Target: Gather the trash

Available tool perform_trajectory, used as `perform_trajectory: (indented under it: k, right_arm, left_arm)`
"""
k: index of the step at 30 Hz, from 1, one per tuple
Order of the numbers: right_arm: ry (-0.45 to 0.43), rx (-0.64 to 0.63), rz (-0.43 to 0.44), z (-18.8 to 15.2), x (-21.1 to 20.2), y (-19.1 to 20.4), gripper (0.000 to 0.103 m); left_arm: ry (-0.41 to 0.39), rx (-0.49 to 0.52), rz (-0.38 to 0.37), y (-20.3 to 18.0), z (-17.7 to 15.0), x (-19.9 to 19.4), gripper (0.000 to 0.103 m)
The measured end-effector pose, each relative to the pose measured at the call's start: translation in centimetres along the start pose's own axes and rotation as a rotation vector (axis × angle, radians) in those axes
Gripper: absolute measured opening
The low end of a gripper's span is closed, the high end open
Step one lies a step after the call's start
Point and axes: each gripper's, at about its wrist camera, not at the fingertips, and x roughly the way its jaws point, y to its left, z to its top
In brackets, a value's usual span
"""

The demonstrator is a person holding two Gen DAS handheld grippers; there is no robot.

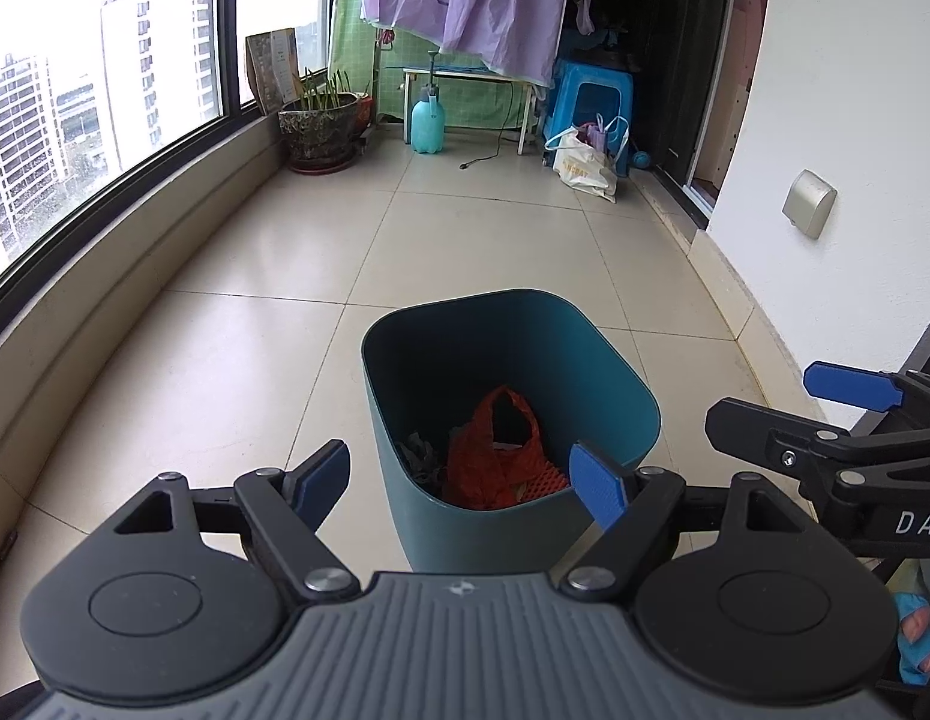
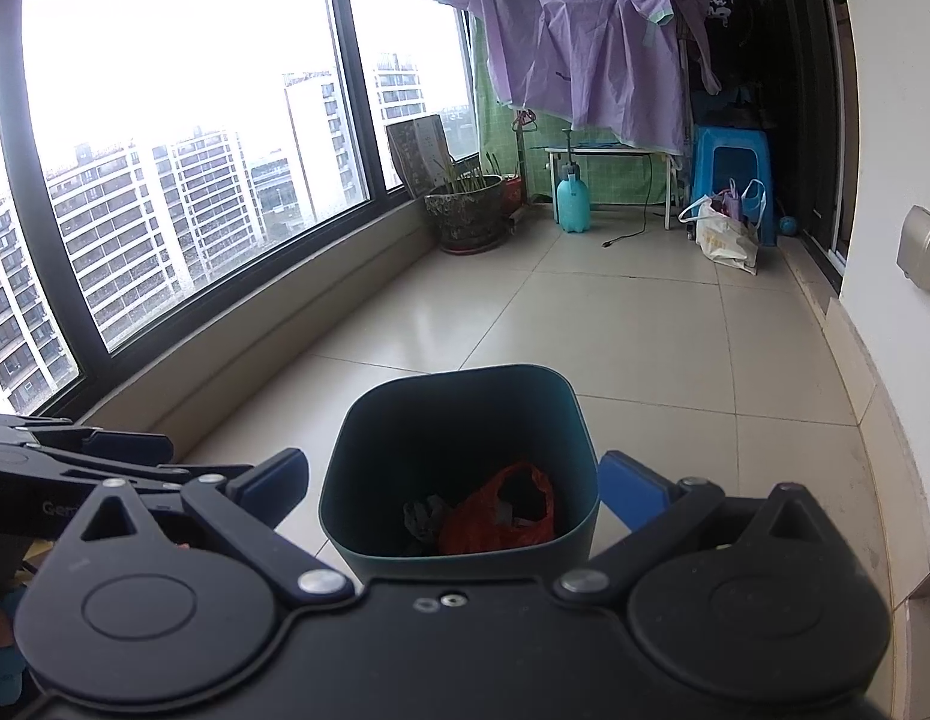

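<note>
1. My left tongs (image 1: 465,483) and right tongs (image 2: 453,492) both hang spread apart and empty above the teal bin (image 1: 615,360).
2. The red bag (image 1: 495,462) and a grey scrap (image 1: 420,456) lie at the bin's bottom.
3. Reaching in, I risk clipping the rim and tipping the bin.

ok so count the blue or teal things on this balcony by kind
trash bin: 1
spray bottle: 1
plastic stool: 1
small ball: 1
total: 4
</note>
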Motion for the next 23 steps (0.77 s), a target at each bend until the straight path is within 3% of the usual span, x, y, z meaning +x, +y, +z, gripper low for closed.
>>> perform_trajectory:
  k: [23]
  right_arm:
    - [0.021, 0.005, -0.006, 0.08, 0.58, 0.19, 0.103]
  left_arm:
    - [0.024, -0.004, -0.006, 0.50, -0.04, 0.41, 0.080]
